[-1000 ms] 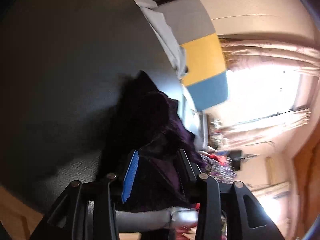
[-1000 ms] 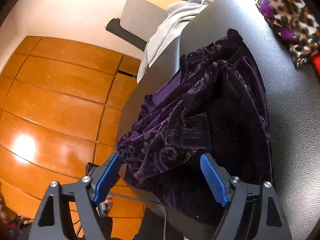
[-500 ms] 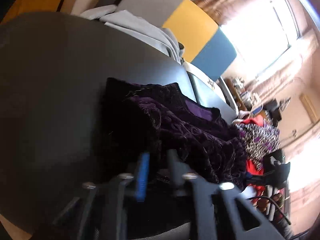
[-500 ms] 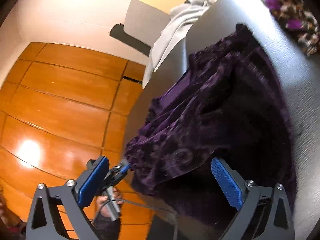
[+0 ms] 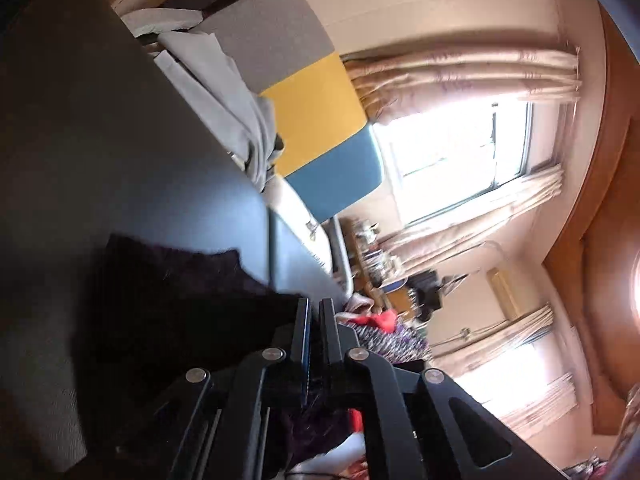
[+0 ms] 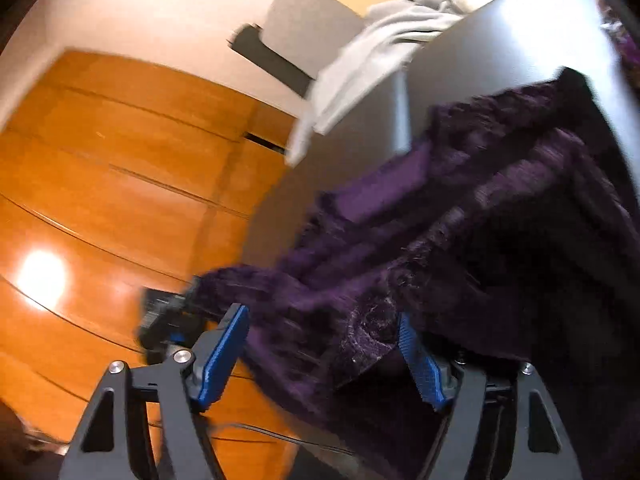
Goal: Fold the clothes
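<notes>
Dark worktop (image 6: 500,40) carries purple garment (image 6: 460,240): left gripper (image 5: 315,308) pinches its left edge; right gripper (image 6: 324,344), closing, straddles the near hem, not yet pressing.

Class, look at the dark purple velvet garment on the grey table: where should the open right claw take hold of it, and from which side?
Grip the loose near hem of the dark purple velvet garment, which lies between the open right claw fingers. Come in from the near table edge: there the fabric hangs free in one thin flap, while farther in it bunches thickly.
</notes>
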`<state>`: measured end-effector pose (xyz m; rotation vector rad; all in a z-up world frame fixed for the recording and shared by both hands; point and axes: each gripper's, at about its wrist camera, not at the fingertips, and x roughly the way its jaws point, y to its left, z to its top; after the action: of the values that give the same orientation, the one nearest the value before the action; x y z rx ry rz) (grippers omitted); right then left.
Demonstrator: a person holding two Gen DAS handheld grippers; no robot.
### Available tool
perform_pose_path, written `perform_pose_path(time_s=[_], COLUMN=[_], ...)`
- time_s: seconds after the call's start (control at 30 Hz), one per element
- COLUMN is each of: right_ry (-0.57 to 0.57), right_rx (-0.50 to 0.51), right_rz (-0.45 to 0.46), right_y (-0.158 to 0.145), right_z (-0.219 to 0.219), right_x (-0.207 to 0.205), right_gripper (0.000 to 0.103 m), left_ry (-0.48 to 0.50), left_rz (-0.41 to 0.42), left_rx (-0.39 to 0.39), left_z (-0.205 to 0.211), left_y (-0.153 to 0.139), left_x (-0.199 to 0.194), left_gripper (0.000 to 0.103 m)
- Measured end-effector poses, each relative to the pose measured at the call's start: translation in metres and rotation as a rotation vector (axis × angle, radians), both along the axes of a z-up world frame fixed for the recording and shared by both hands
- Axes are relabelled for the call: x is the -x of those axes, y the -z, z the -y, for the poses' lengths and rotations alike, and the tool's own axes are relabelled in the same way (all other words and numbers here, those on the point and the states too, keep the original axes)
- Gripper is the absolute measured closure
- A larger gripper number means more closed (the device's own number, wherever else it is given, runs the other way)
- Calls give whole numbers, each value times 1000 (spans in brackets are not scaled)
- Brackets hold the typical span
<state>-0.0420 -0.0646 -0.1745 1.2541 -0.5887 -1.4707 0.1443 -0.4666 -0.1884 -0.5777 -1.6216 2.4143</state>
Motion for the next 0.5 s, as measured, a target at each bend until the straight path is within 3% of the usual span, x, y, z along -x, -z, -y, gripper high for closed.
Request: perform_pose_path(time_s=[0.03,0.13,0.2,0.27,0.33,0.5], right_ry=[22,78,97,97,99,116], right_rx=[8,0,-25,-31,-36,-15], right_rz=[-1,-3,-2,-15,-30,8], right_y=[-2,-6,-8,-13,-15,-5], right_z=[1,8,12,8,-2,-40], right_x=[10,35,48,53,54,42], right_gripper=[19,18,16,10,4,0], left_ry=[-18,-69,-85,-64,-46,-49], left_rz=[15,98,167,204,241,298], left_rx=[6,50,129,159,157,107], left_z=[5,11,9,3,-2,-25], left_y=[0,0,-4,0,9,37], left_x=[7,24,27,22,11,-33], left_gripper=[103,103,98,90,87,84])
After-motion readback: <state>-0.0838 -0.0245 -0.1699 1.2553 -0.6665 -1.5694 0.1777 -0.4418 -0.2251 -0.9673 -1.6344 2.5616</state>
